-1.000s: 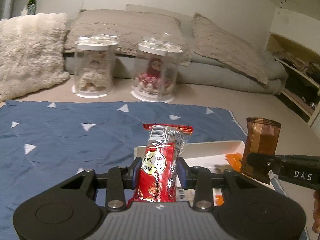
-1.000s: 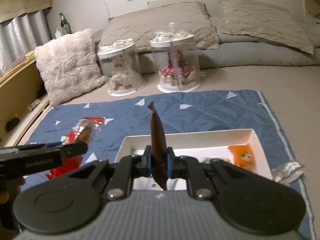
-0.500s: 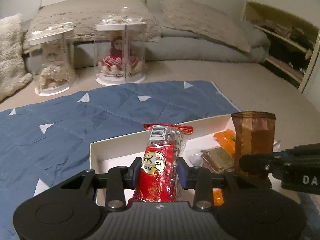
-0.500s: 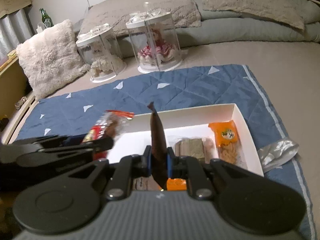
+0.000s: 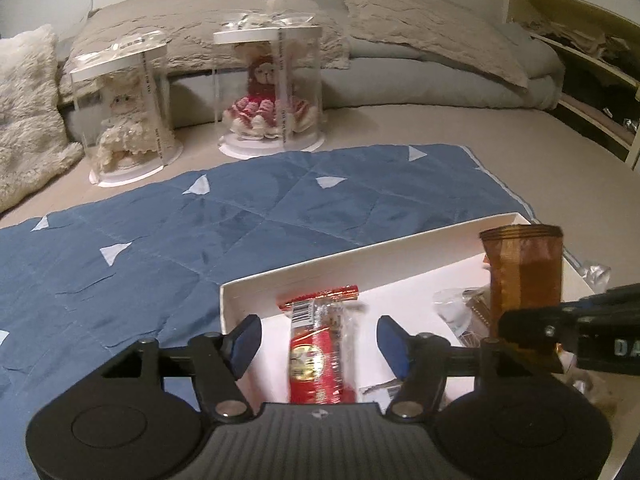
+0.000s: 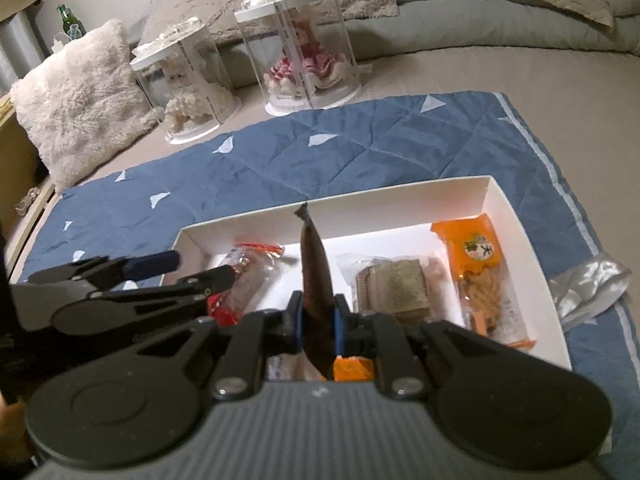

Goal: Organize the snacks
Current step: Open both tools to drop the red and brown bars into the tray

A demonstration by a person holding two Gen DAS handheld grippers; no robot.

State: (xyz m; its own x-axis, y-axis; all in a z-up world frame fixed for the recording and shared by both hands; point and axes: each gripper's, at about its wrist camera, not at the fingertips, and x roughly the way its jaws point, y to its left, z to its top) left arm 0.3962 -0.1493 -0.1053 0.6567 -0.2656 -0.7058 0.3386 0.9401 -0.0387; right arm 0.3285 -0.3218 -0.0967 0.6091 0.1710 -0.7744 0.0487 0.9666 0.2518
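Observation:
A white open box [image 5: 360, 256] [image 6: 516, 216] lies on a blue quilted mat. My left gripper [image 5: 320, 340] is open over the box's left end; a red snack packet [image 5: 320, 356] [image 6: 248, 272] lies blurred between its jaws, free of the pads. My right gripper [image 6: 316, 324] is shut on a brown snack packet [image 6: 314, 264] [image 5: 524, 276], held upright above the box's middle. An orange packet [image 6: 476, 256] and a greenish biscuit pack [image 6: 394, 286] lie in the box's right half.
The blue mat [image 5: 160, 248] covers the floor. A silver wrapper [image 6: 588, 288] lies beside the box's right wall. Two clear doll cases [image 5: 268, 88] [image 5: 124, 108] stand behind the mat. Pillows and a fluffy cushion [image 6: 80, 96] lie beyond; a shelf [image 5: 580, 72] is at right.
My left gripper has opened and let go of the red packet, which has dropped into the box's left end. Both grippers have moved lower over the box. The right still grips the brown packet.

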